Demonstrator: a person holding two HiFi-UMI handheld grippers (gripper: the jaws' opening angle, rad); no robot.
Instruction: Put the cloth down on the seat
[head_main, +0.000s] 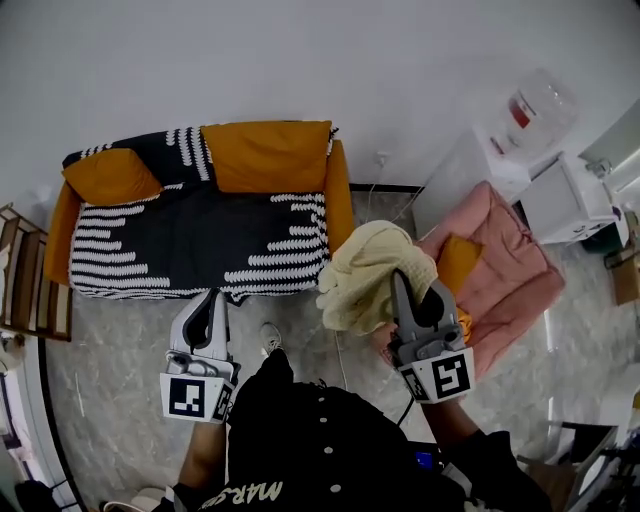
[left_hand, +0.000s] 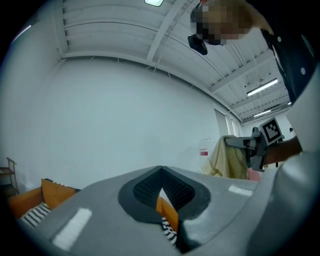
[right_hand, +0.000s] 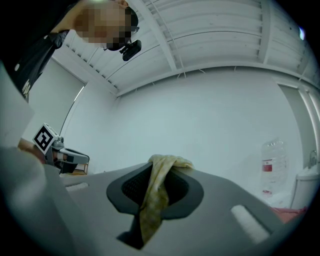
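Right gripper (head_main: 401, 283) pinching cloth (head_main: 362, 268); left gripper (head_main: 213, 302) closed, empty

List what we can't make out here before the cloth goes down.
- Head view: the right gripper has its jaw tips buried in the cloth.
- Head view: cloth and gripper cover part of the pink chair.
- Left gripper view: the left gripper body hides most of the sofa.
- Jug label: too small to read in any view.

Upside-down "MARS" shows on the black shirt (head_main: 322, 432).
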